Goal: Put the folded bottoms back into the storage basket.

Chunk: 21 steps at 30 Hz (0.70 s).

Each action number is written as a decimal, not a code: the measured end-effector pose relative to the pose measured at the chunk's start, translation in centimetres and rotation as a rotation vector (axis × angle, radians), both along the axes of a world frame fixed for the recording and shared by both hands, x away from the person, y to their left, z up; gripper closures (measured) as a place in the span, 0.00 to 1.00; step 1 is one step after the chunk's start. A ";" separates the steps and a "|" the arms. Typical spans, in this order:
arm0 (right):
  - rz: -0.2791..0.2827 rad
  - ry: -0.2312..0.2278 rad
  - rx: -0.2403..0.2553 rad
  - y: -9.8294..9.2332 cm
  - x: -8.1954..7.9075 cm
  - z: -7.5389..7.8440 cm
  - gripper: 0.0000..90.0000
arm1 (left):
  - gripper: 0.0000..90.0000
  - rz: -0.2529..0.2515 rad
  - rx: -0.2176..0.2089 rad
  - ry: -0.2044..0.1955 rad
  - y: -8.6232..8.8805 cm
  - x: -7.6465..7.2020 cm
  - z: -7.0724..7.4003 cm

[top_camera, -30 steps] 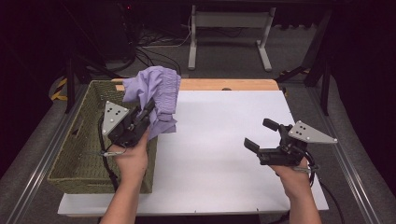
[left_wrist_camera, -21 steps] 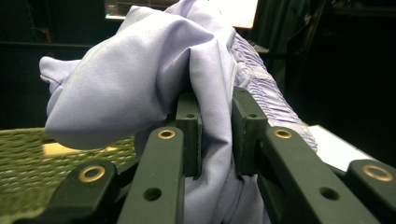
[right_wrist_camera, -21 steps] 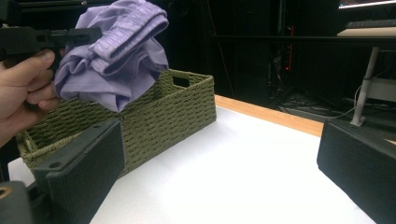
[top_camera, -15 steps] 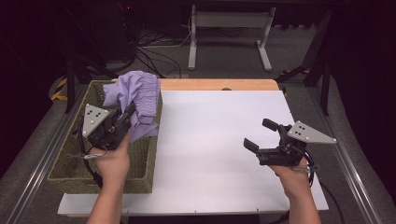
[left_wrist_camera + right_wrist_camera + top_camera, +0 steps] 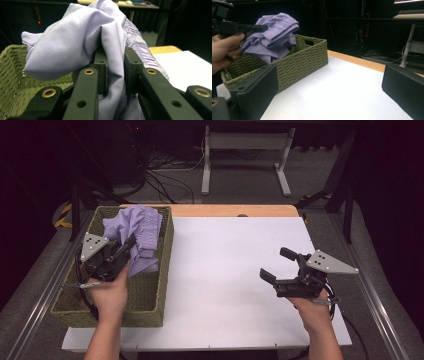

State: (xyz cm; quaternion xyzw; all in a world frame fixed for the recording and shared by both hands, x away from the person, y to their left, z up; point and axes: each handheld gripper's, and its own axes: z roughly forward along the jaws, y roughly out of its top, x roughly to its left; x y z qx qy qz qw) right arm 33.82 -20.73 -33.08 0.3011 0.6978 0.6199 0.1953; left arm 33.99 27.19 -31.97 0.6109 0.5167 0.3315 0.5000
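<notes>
Lilac cloth [image 5: 137, 235] hangs over the woven basket [image 5: 161, 270], clenched in the left gripper [image 5: 117, 255]. Next, likely lower and release. The right gripper [image 5: 280, 267] waits, fingers spread and empty.

garment: crumpled lilac cloth with a gathered elastic band [image 5: 136, 236]
pose: bunched, hanging
place: over the olive woven basket [image 5: 159, 270]

Smooth lilac cloth [image 5: 75, 47], rough woven basket [image 5: 155, 290], matt white tabletop [image 5: 225, 270]
</notes>
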 end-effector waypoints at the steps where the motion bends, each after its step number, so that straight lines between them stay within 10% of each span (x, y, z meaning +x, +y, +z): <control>1: 0.000 0.001 0.000 0.0 0.0 0.0 0.02 | 0.84 -0.003 -0.002 0.015 0.2 0.2 -0.1; 10: -0.001 0.000 0.000 0.0 0.0 0.0 0.02 | 0.84 -0.049 -0.006 0.175 0.6 2.1 -1.0; 21: 0.001 -0.003 0.000 -0.1 -0.1 0.1 0.02 | 0.81 -0.047 -0.021 0.248 1.5 3.2 -1.5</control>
